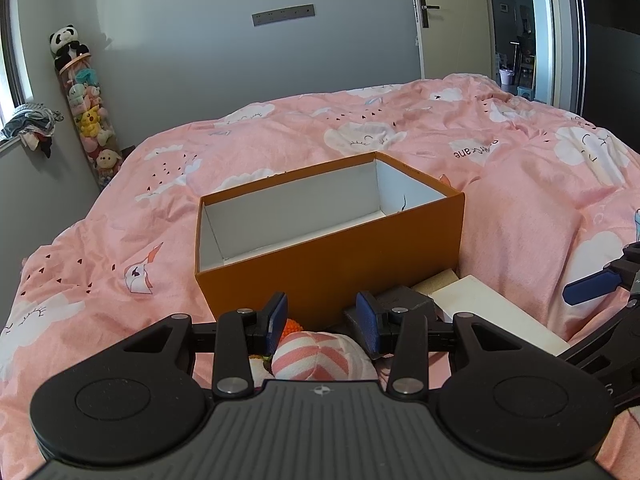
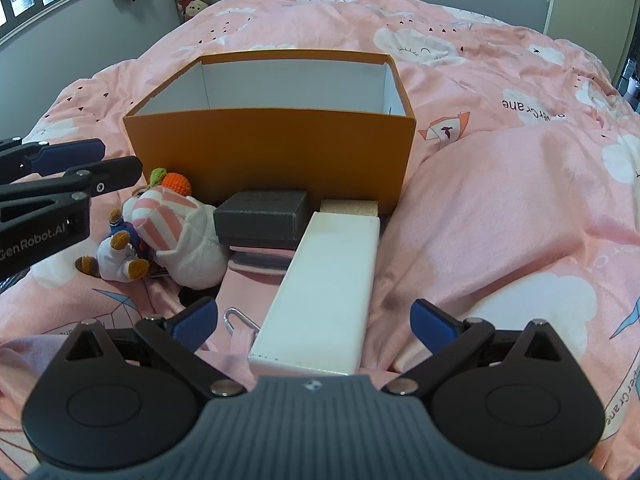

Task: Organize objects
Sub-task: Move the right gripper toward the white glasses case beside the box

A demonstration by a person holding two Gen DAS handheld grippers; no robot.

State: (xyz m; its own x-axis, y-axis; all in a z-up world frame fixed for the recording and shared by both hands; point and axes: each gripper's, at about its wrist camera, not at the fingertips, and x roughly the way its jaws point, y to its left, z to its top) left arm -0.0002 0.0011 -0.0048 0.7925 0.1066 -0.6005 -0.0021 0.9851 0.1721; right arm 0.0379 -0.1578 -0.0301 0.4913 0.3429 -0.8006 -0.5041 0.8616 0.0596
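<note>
Orange box (image 1: 332, 256) empty; right view alone shows bear (image 2: 118, 256); both jaws open, unloaded.

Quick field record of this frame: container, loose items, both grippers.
surface: bed with pink quilt
container: orange box, open top, white inside, nothing seen in it
items in front of box: white long box, dark grey box, striped plush toy, small bear toy
left gripper: part open, above the plush toy, nothing gripped
right gripper: wide open, fingers either side of the white long box, not touching
</note>
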